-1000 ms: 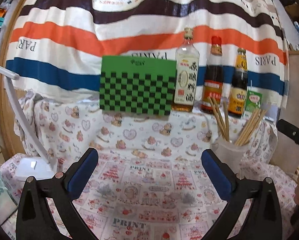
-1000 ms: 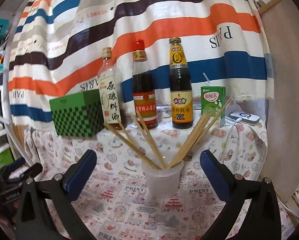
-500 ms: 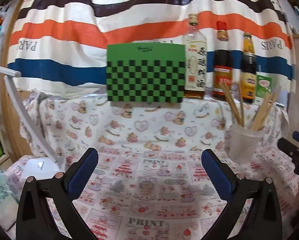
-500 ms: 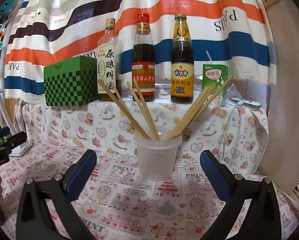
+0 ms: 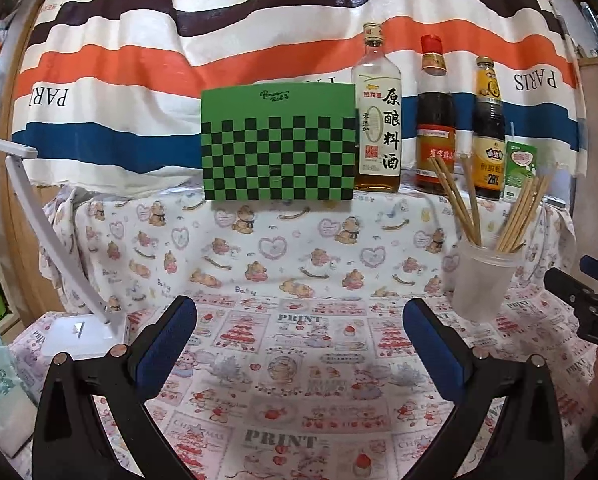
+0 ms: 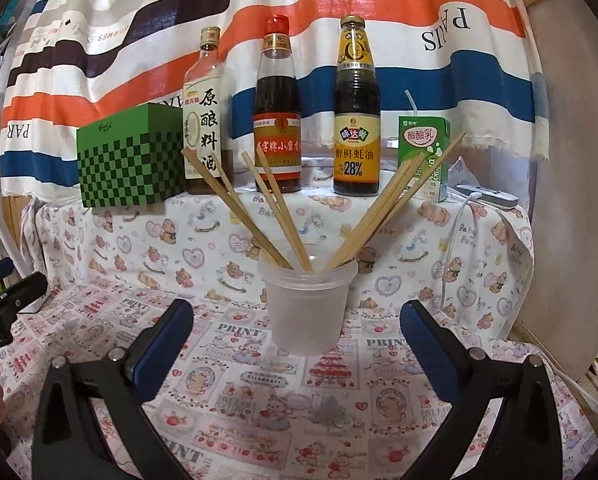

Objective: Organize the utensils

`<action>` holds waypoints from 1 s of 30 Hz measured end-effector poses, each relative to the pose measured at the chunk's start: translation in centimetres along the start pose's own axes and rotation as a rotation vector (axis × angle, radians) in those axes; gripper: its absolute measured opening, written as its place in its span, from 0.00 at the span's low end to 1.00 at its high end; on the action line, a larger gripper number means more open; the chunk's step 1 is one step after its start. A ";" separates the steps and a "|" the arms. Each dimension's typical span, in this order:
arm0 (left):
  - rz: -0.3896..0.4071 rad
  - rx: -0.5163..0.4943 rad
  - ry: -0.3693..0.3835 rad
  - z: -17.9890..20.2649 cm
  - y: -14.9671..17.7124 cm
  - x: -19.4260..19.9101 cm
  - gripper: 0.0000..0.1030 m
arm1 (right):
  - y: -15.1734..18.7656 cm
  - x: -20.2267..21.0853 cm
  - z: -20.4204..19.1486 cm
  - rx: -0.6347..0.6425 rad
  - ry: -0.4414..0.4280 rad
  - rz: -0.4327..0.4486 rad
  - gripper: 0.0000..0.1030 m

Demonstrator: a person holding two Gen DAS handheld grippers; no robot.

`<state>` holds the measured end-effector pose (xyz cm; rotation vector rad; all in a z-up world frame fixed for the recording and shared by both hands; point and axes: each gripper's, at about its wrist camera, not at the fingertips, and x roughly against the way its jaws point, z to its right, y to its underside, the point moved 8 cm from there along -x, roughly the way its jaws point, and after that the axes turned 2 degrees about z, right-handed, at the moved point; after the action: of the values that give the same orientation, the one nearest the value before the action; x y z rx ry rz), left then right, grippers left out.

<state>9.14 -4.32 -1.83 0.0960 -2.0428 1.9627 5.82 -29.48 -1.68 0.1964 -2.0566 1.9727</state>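
Striped cloth (image 5: 259,40) in white, orange, blue and dark brown fills the background of both views, and a printed cartoon cloth covers the tabletop (image 5: 299,360) and the raised shelf behind it.

On that shelf, at the centre of the left wrist view, a green checkered box (image 5: 278,144) shows its broad front; the right wrist view has it at middle left, turned so that a corner shows. Right of it stand three bottles: a pale cooking wine bottle (image 6: 203,116), a red-capped dark bottle (image 6: 277,120) and an oyster sauce bottle (image 6: 356,120), then a small green drink carton (image 6: 423,156).

Only the left wrist view shows a white desk lamp (image 5: 79,320) at lower left. Only the right wrist view shows a white cable (image 6: 453,240) hanging over the shelf edge at right.

A translucent plastic cup (image 6: 307,308) stands upright on the tabletop, centred in the right wrist view and at the right of the left wrist view. Wooden chopsticks (image 6: 267,208) stand in it, fanned to both sides.

The right gripper (image 6: 297,344) has its blue-padded fingers spread wide, empty, the cup lying ahead between them. The left gripper (image 5: 299,344) is likewise spread and empty above bare cloth, the cup well to its right.
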 end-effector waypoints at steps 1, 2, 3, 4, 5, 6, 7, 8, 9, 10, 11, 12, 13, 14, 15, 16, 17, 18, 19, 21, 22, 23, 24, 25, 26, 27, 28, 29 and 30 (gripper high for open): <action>0.000 0.000 -0.002 0.0 0.0 0.0 0.99 | 0.0 0.0 0.0 0.002 0.001 0.002 1.00; 0.001 0.000 -0.003 -0.1 0.0 0.0 0.99 | 0.0 0.1 -0.1 0.005 -0.002 0.004 1.00; 0.002 0.001 -0.003 -0.1 0.0 0.0 0.99 | 0.0 0.1 -0.2 0.007 -0.006 0.005 1.00; 0.003 0.003 -0.003 -0.1 0.0 0.1 0.99 | 0.0 0.1 -0.3 0.009 -0.009 0.003 1.00; 0.003 0.004 -0.001 -0.2 0.0 0.1 0.99 | 0.0 0.0 -0.3 0.011 -0.009 0.001 1.00; 0.001 0.004 0.000 -0.2 0.0 0.0 0.99 | 0.0 0.0 -0.4 0.012 -0.010 0.000 1.00; -0.001 0.005 -0.005 -0.2 0.0 -0.1 0.99 | 0.0 0.0 -0.4 0.011 -0.013 0.000 1.00; -0.001 0.006 -0.007 -0.3 0.0 0.0 0.99 | 0.0 0.0 -0.4 0.009 -0.014 -0.001 1.00; 0.003 0.005 -0.007 -0.2 0.0 0.0 0.99 | 0.0 0.0 -0.3 0.007 -0.015 -0.001 1.00; 0.004 0.004 -0.009 -0.2 0.0 0.1 0.99 | 0.0 0.0 -0.3 0.006 -0.016 -0.002 1.00; 0.004 0.002 -0.008 -0.1 0.0 0.0 0.99 | 0.0 -0.1 -0.4 0.007 -0.017 -0.003 1.00; 0.001 0.001 -0.005 -0.1 0.0 0.0 0.99 | 0.0 0.0 -0.4 0.007 -0.015 -0.003 1.00; 0.000 0.000 -0.005 -0.1 0.0 0.0 0.99 | 0.0 0.0 -0.4 0.006 -0.015 -0.003 1.00; 0.000 0.000 -0.004 -0.1 0.0 0.0 0.99 | 0.1 -0.1 -0.4 0.007 -0.017 -0.004 1.00; 0.000 0.000 -0.005 -0.1 0.0 -0.1 0.99 | 0.1 -0.1 -0.4 0.007 -0.018 -0.005 1.00; -0.001 0.000 -0.005 0.0 0.0 -0.1 0.99 | 0.1 -0.2 -0.4 0.006 -0.018 -0.007 1.00; 0.000 0.000 -0.005 0.0 0.0 0.0 0.99 | 0.2 -0.2 -0.4 0.005 -0.017 -0.009 1.00; 0.001 -0.001 -0.005 0.0 0.0 0.0 0.99 | 0.2 -0.2 -0.4 0.004 -0.017 -0.009 1.00; -0.001 0.000 -0.005 0.0 0.0 -0.1 0.99 | 0.2 -0.2 -0.4 0.004 -0.017 -0.010 1.00; -0.003 0.000 -0.005 0.0 0.0 -0.1 0.99 | 0.2 -0.2 -0.4 0.005 -0.016 -0.009 1.00; -0.002 0.000 -0.006 0.0 0.0 -0.1 0.99 | 0.1 -0.2 -0.4 0.005 -0.017 -0.009 1.00; -0.002 0.000 -0.006 0.0 0.0 -0.1 0.99 | 0.2 -0.2 -0.4 0.003 -0.019 -0.010 1.00; -0.003 0.000 -0.006 0.0 0.0 -0.1 0.99 | 0.2 -0.2 -0.4 0.003 -0.019 -0.011 1.00; -0.003 0.000 -0.005 0.0 0.0 -0.1 0.99 | 0.2 -0.2 -0.4 0.003 -0.020 -0.013 1.00; -0.003 0.000 -0.005 0.0 0.0 -0.1 0.99 | 0.2 -0.2 -0.4 0.004 -0.021 -0.013 1.00; -0.004 0.000 -0.005 0.0 0.0 -0.1 0.99 | 0.2 -0.1 -0.5 0.005 -0.021 -0.012 1.00; -0.002 0.000 -0.006 0.0 0.0 -0.1 0.99 | 0.2 -0.1 -0.5 0.006 -0.021 -0.010 1.00; -0.003 0.001 -0.006 0.0 0.0 -0.1 0.99 | 0.1 -0.1 -0.5 0.006 -0.022 -0.009 1.00; -0.003 0.000 -0.006 0.0 0.0 -0.1 0.99 | 0.2 -0.1 -0.5 0.006 -0.021 -0.010 1.00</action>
<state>9.24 -4.32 -1.89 0.1047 -2.0446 1.9633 5.90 -28.98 -1.84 0.2297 -2.0587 1.9794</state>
